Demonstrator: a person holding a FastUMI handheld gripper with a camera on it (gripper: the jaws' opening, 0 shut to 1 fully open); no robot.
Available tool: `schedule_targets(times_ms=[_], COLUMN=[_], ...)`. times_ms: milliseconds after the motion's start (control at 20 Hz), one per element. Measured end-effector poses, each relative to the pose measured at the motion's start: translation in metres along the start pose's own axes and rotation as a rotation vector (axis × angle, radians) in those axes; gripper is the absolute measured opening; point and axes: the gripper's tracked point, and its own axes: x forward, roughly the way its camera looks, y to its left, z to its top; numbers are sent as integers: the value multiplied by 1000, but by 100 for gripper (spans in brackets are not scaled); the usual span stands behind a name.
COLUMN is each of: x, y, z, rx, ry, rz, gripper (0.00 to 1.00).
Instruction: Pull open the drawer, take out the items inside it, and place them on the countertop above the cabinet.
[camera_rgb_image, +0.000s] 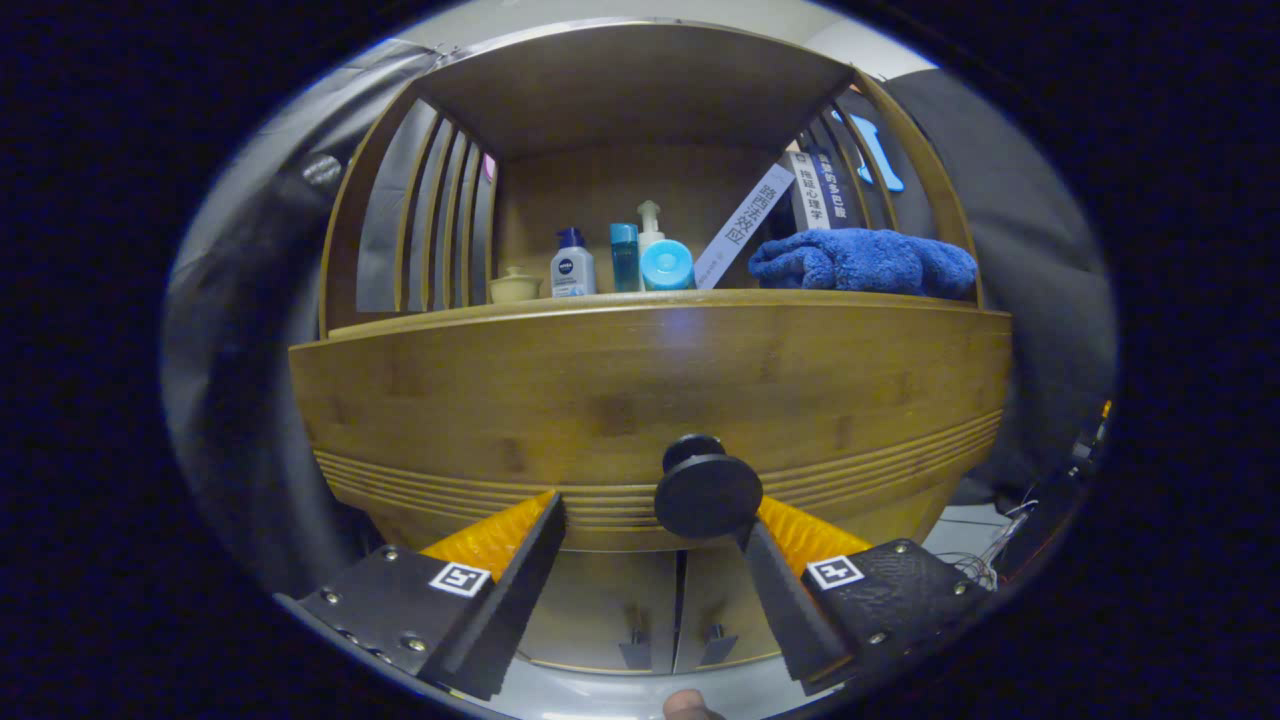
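Observation:
The wooden drawer front (600, 400) faces me, and what lies inside it is hidden. Its round black knob (708, 492) sticks out toward me. My gripper (655, 505) is open, with the knob between the two fingers and nearer the right one (800, 535). The left finger (495, 540) stands well apart from the knob. Neither finger clearly presses on it. The countertop (450, 318) runs along just above the drawer.
On the countertop stand a small cream jar (515, 285), a white bottle (572, 266), a blue bottle (625, 257), a pump bottle (652, 228) and a round blue container (667, 265). Leaning books (745, 225) and a blue towel (865, 262) lie to the right. Cabinet doors (620, 610) sit below.

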Motion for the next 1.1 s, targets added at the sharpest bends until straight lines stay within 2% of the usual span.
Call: schedule_targets(times_ms=[600,800,1100], x=[8,9,-18], y=[1,-1,-62], z=[-4,-3,-20], rx=[-46,-13,30], ry=[-2,19,91], rz=[11,38,-52], gripper=[99,99,99])
